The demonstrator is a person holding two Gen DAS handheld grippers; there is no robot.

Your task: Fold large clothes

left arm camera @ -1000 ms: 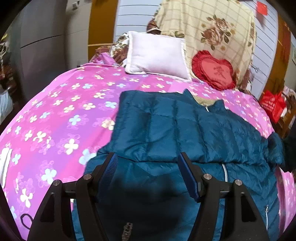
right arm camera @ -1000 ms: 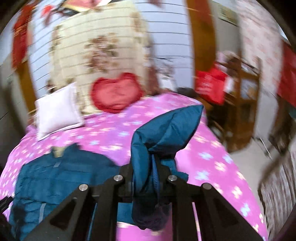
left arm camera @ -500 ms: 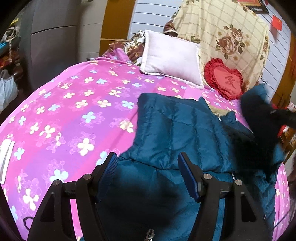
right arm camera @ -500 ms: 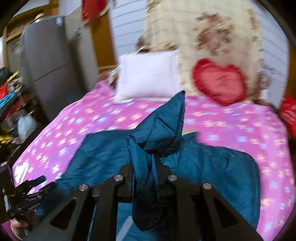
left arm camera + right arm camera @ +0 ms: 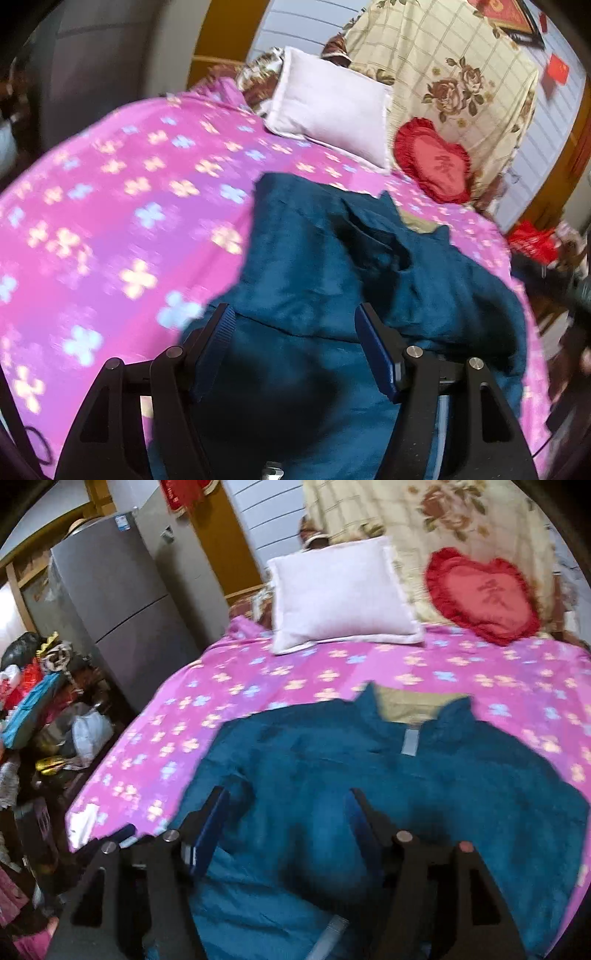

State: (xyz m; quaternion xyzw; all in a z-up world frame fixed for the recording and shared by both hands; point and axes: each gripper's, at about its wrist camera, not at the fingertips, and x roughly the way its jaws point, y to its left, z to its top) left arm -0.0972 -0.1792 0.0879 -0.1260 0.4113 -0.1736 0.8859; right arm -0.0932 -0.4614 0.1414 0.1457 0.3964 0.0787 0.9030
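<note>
A large teal quilted jacket (image 5: 332,280) lies on the pink flowered bed (image 5: 110,229), collar toward the pillows, with both sleeves folded in over its body. It also shows in the right wrist view (image 5: 388,775). My left gripper (image 5: 295,332) is open and empty, just above the jacket's near part. My right gripper (image 5: 288,812) is open and empty, over the jacket's left side. The jacket's hem is hidden under the grippers.
A white pillow (image 5: 332,107) and a red heart cushion (image 5: 436,170) lean at the head of the bed (image 5: 258,672). A grey fridge (image 5: 110,602) and a pile of clutter (image 5: 40,701) stand left of the bed. A red bag (image 5: 532,240) is at the right.
My right gripper carried the sleeve across over the jacket, let it go and opened. The sleeve now lies folded on the jacket. My left gripper stayed open.
</note>
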